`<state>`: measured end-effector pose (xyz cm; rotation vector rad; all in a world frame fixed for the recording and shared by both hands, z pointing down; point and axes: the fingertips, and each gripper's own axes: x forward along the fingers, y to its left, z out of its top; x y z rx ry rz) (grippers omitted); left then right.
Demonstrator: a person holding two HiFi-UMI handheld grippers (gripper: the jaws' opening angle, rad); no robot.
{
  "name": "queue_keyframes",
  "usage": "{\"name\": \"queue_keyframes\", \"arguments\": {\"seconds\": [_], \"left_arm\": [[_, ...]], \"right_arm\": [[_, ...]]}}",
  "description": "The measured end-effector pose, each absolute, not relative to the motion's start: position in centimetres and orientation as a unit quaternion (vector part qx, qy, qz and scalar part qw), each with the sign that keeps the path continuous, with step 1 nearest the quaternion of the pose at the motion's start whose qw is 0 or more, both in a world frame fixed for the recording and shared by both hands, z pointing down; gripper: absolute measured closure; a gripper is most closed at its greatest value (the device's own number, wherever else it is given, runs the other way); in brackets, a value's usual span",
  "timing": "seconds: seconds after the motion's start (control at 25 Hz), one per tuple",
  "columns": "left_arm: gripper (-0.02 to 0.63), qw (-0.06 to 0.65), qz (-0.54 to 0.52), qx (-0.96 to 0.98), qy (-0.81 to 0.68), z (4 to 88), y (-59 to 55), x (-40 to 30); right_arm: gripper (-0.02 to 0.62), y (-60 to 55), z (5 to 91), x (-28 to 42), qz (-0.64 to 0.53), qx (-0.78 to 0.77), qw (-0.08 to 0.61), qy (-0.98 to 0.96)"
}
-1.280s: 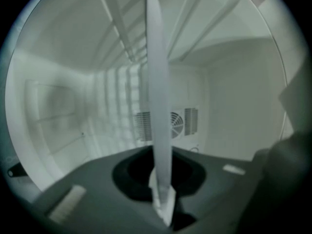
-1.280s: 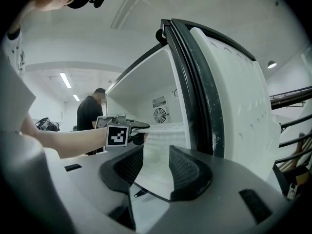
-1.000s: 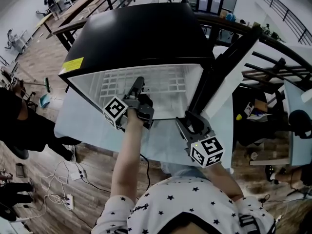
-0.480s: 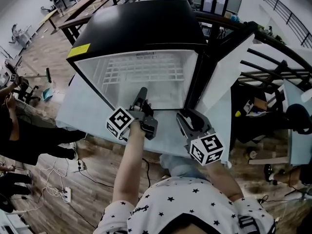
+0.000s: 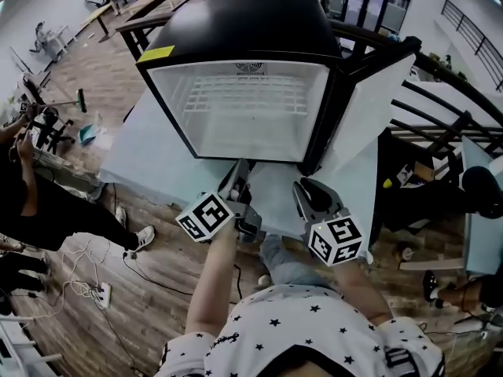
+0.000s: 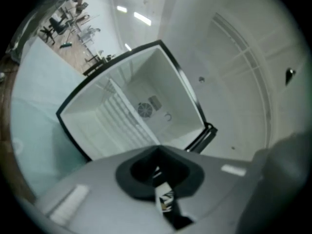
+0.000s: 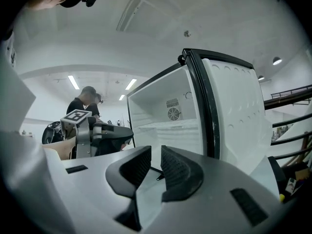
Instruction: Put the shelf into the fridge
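The black fridge stands open on the pale table, its door swung out to the right. The white wire shelf lies inside, across the back of the cavity; it also shows in the left gripper view as shelf and in the right gripper view as shelf. My left gripper hangs in front of the fridge's lower edge, shut with nothing in it. My right gripper is beside it, jaws closing to a narrow gap, nothing between them.
A person in black stands at the left of the table. Cables and a power strip lie on the wooden floor. Dark railings run behind the open door at the right.
Both grippers have drawn back out of the fridge mouth toward me. The left jaws have shut and the right jaws have narrowed. The shelf stays inside.
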<state>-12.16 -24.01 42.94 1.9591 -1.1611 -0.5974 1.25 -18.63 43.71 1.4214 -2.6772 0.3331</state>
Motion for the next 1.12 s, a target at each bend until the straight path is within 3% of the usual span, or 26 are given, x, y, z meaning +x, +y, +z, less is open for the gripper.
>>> {"name": "queue_keyframes", "arguments": {"seconds": [0.36,1.12], "left_arm": [[0.601,0.304,-0.169,0.791,-0.504,42.7,-17.2,-11.8],[0.601,0.311,-0.111,0.796,-0.507,46.4,-8.4,-9.9]], "right_arm": [[0.551,-15.1,44.4,0.9,0.122,0.453,0.046,-0.882],[0.56,-9.6,45.2,0.4,0.127,0.434,0.047,-0.891]]}}
